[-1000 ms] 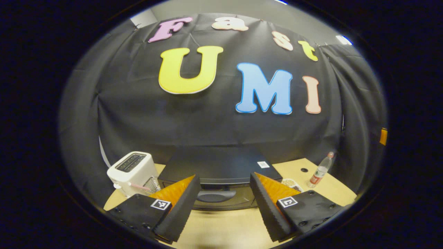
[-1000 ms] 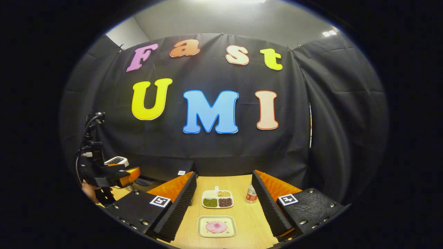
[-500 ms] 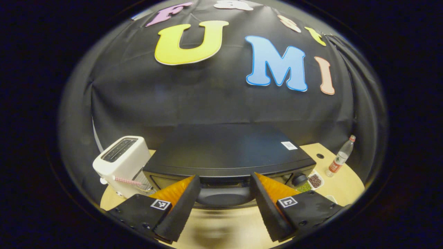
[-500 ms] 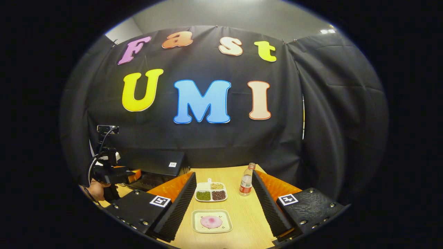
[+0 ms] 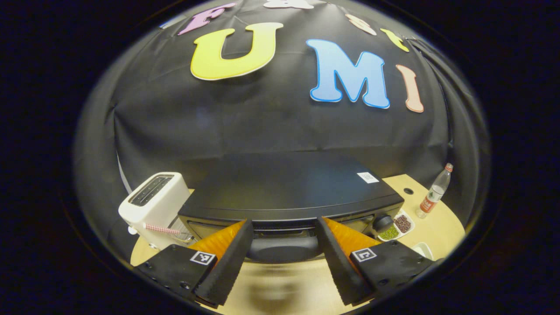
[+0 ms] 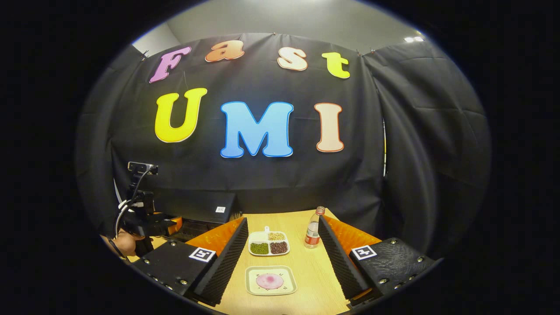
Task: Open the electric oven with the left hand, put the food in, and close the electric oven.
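Observation:
The black electric oven (image 5: 288, 188) sits on the wooden table, its door shut. In the left gripper view my left gripper (image 5: 282, 267) stands open just in front of the door's dark handle (image 5: 283, 247), a finger to each side, not touching it. In the right gripper view the oven (image 6: 199, 208) is at the far left with the left gripper (image 6: 151, 225) and a hand before it. My right gripper (image 6: 280, 267) hangs open above a small square plate (image 6: 271, 280) holding a round pink piece of food (image 6: 270, 280).
A white toaster (image 5: 153, 205) stands left of the oven. A divided dish of beans (image 6: 268, 243) (image 5: 396, 225) and a plastic bottle (image 6: 312, 234) (image 5: 434, 197) stand on the table right of the oven. The black cloth wall lies close behind.
The left gripper moved forward and tipped down toward the oven, whose handle now sits between its fingers. The right gripper drifted slightly; the plate stays under it.

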Tool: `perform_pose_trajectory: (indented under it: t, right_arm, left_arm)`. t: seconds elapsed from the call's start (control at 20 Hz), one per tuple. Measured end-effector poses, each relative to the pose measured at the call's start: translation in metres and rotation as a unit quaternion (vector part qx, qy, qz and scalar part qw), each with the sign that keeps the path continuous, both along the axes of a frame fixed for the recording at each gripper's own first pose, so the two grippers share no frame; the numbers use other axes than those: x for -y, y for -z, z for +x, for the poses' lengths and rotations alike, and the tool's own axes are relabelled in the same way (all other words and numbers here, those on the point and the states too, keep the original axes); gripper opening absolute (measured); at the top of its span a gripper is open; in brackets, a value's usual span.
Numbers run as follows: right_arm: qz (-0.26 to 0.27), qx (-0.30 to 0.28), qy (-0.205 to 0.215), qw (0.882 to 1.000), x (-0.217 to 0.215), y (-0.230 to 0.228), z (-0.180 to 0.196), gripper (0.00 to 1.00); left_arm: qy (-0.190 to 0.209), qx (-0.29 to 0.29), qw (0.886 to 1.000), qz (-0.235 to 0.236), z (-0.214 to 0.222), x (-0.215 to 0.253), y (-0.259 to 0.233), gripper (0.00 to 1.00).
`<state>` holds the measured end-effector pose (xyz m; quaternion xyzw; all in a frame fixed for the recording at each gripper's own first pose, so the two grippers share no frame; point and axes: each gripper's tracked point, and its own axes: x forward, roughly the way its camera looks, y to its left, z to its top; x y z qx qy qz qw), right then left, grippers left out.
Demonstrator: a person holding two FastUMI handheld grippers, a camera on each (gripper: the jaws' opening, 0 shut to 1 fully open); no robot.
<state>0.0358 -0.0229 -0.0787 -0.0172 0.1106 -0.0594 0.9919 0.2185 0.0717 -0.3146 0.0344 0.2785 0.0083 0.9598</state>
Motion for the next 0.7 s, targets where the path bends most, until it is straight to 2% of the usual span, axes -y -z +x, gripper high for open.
perform_pose_trajectory:
  t: [0.05,0.1,0.15,0.3,0.35,0.65,0.7]
  right_arm:
    - [0.001,0.001,-0.005,1.0,-0.002,0.0,-0.001,0.97]
    - [-0.002,0.004,-0.009,1.0,-0.004,-0.003,-0.001,0.98]
    - [-0.005,0.006,-0.01,1.0,-0.002,-0.003,-0.001,0.97]
    - [0.0,0.009,-0.016,1.0,-0.004,-0.006,-0.003,0.97]
    - [0.0,0.01,-0.018,1.0,-0.004,-0.006,-0.004,0.98]
    - [0.003,0.003,-0.024,1.0,-0.003,-0.001,-0.012,0.98]
    - [0.004,0.002,-0.024,1.0,-0.003,0.0,-0.013,0.98]
  left_arm:
    - [0.0,-0.001,1.0,0.001,-0.005,0.001,0.0,0.97]
    - [0.001,-0.002,1.0,0.002,-0.011,0.001,0.001,0.92]
    - [0.0,-0.003,1.0,0.002,-0.017,0.001,0.0,0.97]
    - [-0.003,-0.007,1.0,0.008,-0.035,0.003,0.005,1.0]
    - [-0.004,-0.01,1.0,0.01,-0.04,0.003,0.006,0.97]
    - [-0.006,-0.031,0.999,0.019,-0.075,0.006,0.024,1.0]
    - [-0.006,-0.036,0.999,0.018,-0.083,0.006,0.028,0.97]
